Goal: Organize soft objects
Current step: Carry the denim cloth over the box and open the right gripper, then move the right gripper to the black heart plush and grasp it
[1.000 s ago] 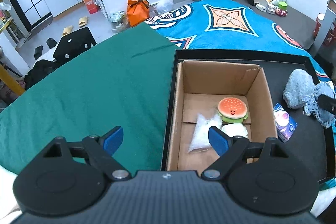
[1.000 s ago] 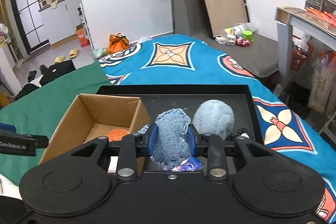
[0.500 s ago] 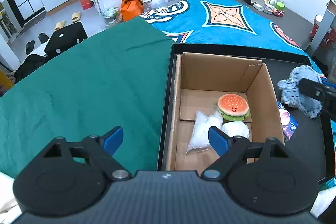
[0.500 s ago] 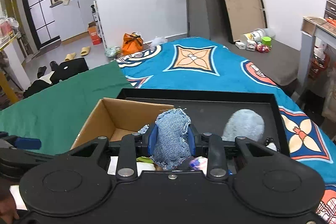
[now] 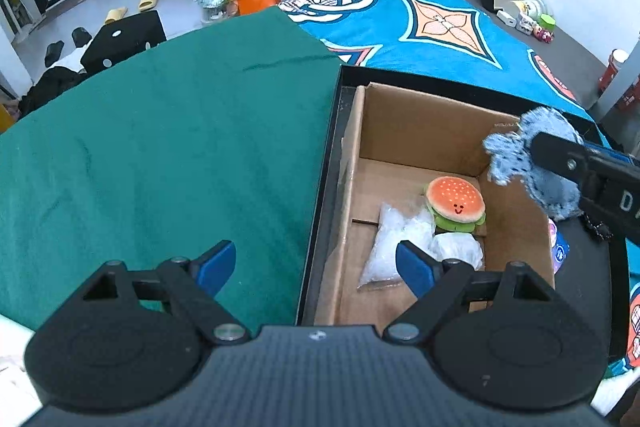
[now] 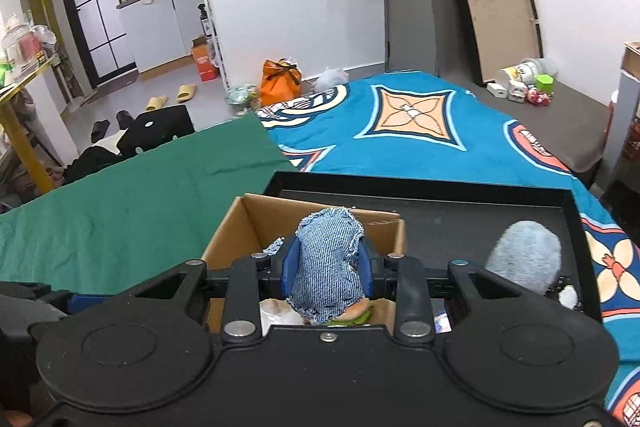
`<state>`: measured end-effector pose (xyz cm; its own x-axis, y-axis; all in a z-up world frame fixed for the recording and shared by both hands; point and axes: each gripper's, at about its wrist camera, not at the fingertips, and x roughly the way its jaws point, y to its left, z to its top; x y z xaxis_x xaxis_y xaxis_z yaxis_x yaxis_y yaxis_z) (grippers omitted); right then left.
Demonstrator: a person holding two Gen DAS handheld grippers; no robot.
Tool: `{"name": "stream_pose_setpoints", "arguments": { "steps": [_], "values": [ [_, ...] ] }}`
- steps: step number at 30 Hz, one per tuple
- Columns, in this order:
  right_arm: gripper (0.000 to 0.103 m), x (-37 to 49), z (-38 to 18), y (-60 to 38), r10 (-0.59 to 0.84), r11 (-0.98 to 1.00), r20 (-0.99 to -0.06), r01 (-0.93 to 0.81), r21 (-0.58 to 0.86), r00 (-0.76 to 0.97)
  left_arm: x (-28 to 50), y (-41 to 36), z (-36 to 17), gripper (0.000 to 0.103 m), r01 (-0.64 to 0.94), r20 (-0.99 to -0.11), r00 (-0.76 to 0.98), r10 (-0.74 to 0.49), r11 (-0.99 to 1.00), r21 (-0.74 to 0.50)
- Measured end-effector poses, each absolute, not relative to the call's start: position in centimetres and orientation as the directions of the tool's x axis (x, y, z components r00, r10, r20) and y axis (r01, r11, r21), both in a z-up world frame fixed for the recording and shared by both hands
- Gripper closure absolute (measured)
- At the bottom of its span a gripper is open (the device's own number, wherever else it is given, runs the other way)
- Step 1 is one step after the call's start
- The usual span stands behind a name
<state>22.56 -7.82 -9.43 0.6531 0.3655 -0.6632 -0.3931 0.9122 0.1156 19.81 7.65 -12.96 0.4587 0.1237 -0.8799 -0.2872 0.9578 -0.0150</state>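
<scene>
the right gripper (image 6: 327, 269) has its jaws clamped on a denim piece (image 6: 326, 267) above the cardboard box (image 5: 416, 131). the left gripper (image 5: 316, 267) has its jaws wide apart, holding nothing.

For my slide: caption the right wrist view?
Right gripper carries denim toy over cardboard box.

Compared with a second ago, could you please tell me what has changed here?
The right gripper, jaws clamped on the denim plush, carried it from above the black tray to over the cardboard box. Unchanged: the grip; the left gripper, open and empty; the burger plush and plastic bags in the box; the grey plush on the tray.
</scene>
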Motion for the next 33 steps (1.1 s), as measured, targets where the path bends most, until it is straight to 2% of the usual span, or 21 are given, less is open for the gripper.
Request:
{"name": "stream_pose_setpoints", "arguments": {
  "steps": [6,8,12,19,27,33],
  "values": [
    [0.070,22.9,-9.4,-6.3,0.391,0.902,-0.662,-0.409,0.137,0.640,19.8,7.9,-13.3,0.019,-0.290,-0.879,0.460,0.124,0.957,-0.017],
    [0.066,23.0,-9.3,-5.9,0.412,0.895,-0.654,-0.418,0.157,0.635,19.7,8.2,-13.3,0.020,-0.298,-0.879,0.462,0.117,0.954,-0.030],
    [0.057,22.9,-9.4,-5.6,0.436,0.883,-0.654,-0.435,0.178,0.619,19.7,8.6,-13.5,0.029,-0.312,-0.881,0.464,0.093,0.948,-0.064],
    [0.056,22.5,-10.2,-7.2,0.420,0.891,-0.678,-0.417,0.180,0.604,19.8,8.6,-13.7,0.043,-0.316,-0.891,0.446,0.086,0.947,-0.066],
    [0.055,22.0,-10.9,-10.2,0.381,0.910,-0.696,-0.379,0.167,0.608,20.1,8.2,-13.7,0.052,-0.312,-0.897,0.428,0.106,0.949,-0.036],
    [0.054,22.1,-11.1,-12.3,0.368,0.919,-0.697,-0.354,0.173,0.615,20.3,7.8,-13.8,0.069,-0.309,-0.905,0.408,0.121,0.951,-0.012]
  ]
}}
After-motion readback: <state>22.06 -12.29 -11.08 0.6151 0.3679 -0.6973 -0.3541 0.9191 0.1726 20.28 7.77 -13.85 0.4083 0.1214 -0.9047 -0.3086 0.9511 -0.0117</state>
